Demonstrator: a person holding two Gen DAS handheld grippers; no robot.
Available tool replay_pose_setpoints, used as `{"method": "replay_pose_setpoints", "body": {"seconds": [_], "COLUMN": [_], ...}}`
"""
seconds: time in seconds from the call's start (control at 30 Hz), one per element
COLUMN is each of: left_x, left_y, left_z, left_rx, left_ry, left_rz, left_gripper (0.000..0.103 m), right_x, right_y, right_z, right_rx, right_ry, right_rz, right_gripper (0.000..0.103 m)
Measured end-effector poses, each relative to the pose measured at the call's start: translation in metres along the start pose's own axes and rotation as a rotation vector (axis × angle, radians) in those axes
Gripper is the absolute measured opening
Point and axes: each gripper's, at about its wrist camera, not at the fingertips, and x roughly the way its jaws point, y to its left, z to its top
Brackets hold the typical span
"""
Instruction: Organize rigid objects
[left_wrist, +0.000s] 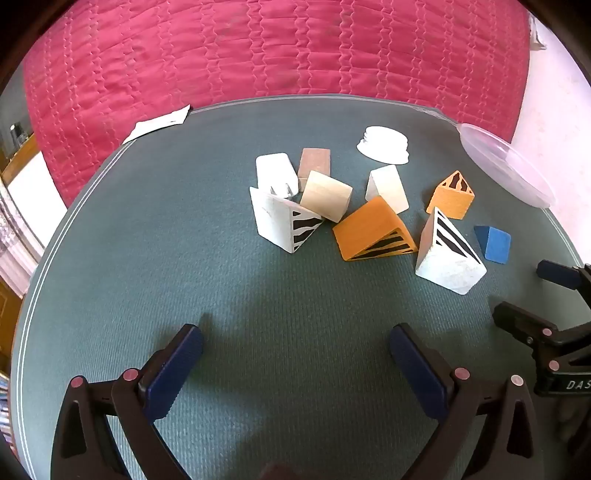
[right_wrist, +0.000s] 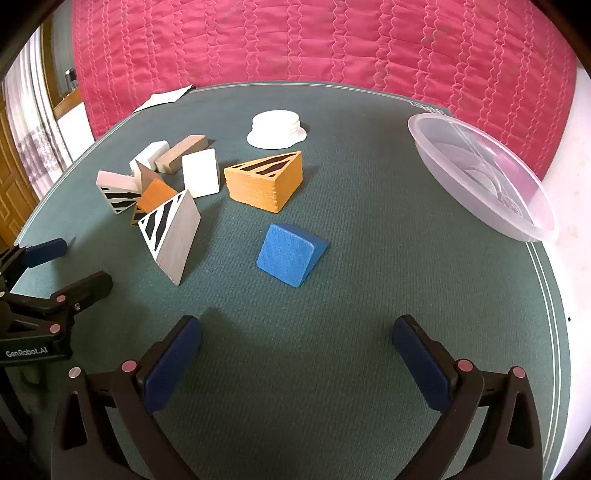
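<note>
The blocks (left_wrist: 354, 214) lie loose on the mat (right_wrist: 332, 314), the blue wedge (right_wrist: 290, 254) just ahead of my right claw (right_wrist: 295, 354) and the others further ahead and to its left. I judge that sorting has not started: both claws stand wide and hold nothing, the left claw (left_wrist: 295, 362) well short of the pile. Next I should bring the right claw forward over the wedge, then carry it to the bowl (right_wrist: 480, 173) ahead on the right.

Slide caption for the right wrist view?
Open right tongs hover over green mat, blue wedge ahead, clear tub right.
</note>
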Motion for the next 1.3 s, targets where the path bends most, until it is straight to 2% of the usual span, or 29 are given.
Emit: {"method": "replay_pose_setpoints", "body": {"seconds": [0.33, 0.47, 0.53, 1.3], "left_x": [-0.003, -0.005, -0.002, -0.001], "left_y": [0.014, 0.022, 0.005, 0.002], "left_z": [0.002, 0.003, -0.001, 0.0], "left_rx": [-0.013, -0.008, -0.02, -0.018], "left_ry": [0.002, 0.004, 0.002, 0.006], "left_rz": [-0.004, -0.016, 0.004, 0.004], "left_gripper": [0.103, 0.103, 0.103, 0.103], "right_x": [-0.002, 0.001, 0.003, 0.002], "right_y": [-0.003, 0.004, 0.005, 0.002], "right_z": [-0.001, -0.002, -0.002, -0.002], "right_rx": [0.022, 0.0, -0.018, -0.013], "right_ry": [-0.016, -0.005, 0.004, 0.004], "right_rz": [0.038, 0.019, 0.002, 0.011], "right_gripper": [0.103, 0.103, 0.103, 0.103]}}
